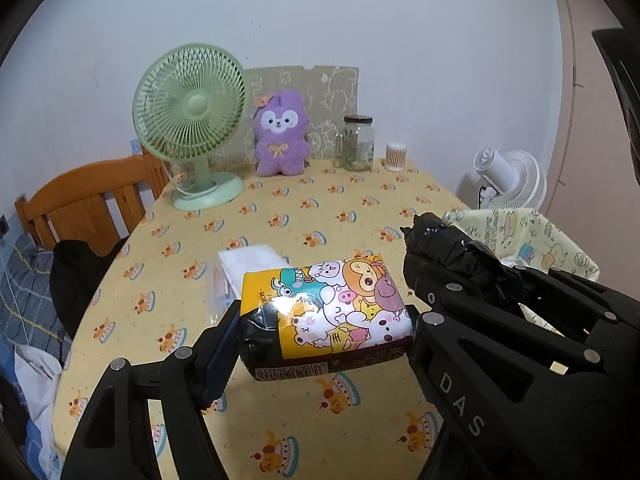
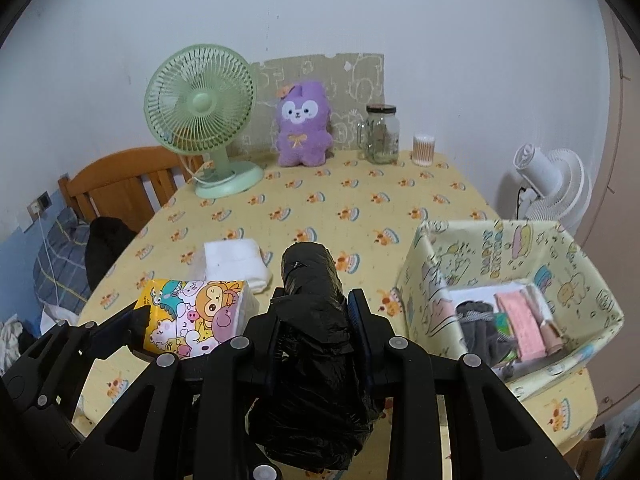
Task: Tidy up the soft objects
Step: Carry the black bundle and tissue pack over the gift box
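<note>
- Left wrist view: the left gripper (image 1: 324,316) clamps the cartoon-printed tissue pack (image 1: 326,316) across its short sides, lifted clear of the table (image 1: 280,208), presumably for carrying. The fabric bin (image 1: 532,236) shows only its rim here.
- Right wrist view: the right gripper (image 2: 314,312) pinches a black plastic roll (image 2: 314,320). Only here is the bin's (image 2: 424,264) interior visible, already holding soft items; a folded white towel (image 2: 234,262) lies on the table.

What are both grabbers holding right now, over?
Left gripper shut on cartoon tissue pack, lifted off table. Right gripper shut on black bag roll. Fabric bin to the right, path open.
</note>
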Demonstrator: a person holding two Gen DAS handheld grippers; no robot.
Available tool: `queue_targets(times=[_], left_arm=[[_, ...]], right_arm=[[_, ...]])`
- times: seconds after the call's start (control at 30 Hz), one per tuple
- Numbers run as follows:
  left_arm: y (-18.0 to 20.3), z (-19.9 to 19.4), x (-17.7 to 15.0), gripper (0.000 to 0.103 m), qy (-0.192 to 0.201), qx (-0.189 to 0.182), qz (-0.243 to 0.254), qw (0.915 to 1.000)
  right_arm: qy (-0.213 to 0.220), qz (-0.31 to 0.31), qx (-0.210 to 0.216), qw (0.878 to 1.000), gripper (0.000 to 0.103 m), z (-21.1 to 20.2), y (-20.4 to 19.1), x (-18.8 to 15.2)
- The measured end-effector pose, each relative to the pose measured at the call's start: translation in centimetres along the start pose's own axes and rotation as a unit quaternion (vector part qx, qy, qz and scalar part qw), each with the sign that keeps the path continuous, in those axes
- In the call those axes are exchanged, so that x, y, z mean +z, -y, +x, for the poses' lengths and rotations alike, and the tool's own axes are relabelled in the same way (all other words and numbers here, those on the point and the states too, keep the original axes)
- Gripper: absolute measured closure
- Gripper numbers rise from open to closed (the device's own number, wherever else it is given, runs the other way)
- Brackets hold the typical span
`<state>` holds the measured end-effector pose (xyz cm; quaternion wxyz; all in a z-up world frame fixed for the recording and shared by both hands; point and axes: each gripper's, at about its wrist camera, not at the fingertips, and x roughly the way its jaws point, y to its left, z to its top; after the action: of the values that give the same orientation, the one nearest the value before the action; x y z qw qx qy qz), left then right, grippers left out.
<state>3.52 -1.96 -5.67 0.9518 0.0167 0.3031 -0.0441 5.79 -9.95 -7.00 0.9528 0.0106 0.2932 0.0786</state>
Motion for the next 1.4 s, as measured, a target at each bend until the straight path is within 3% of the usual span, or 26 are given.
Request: queue_targets(times=[0.67, 1.4], left_arm=[[3.4, -1.8, 3.5, 0.026, 0.030, -0.014, 0.007, 0.9994], [9.3, -0.6, 4.8, 0.026, 0.041, -0.044, 0.037, 0.9975]], right_arm=[[0.031, -0.009, -0.004, 0.999, 0.070, -3.1, 3.0, 3.4], [0.046, 0.012, -0.030, 0.998, 0.070, -4.0, 9.5, 3.7]])
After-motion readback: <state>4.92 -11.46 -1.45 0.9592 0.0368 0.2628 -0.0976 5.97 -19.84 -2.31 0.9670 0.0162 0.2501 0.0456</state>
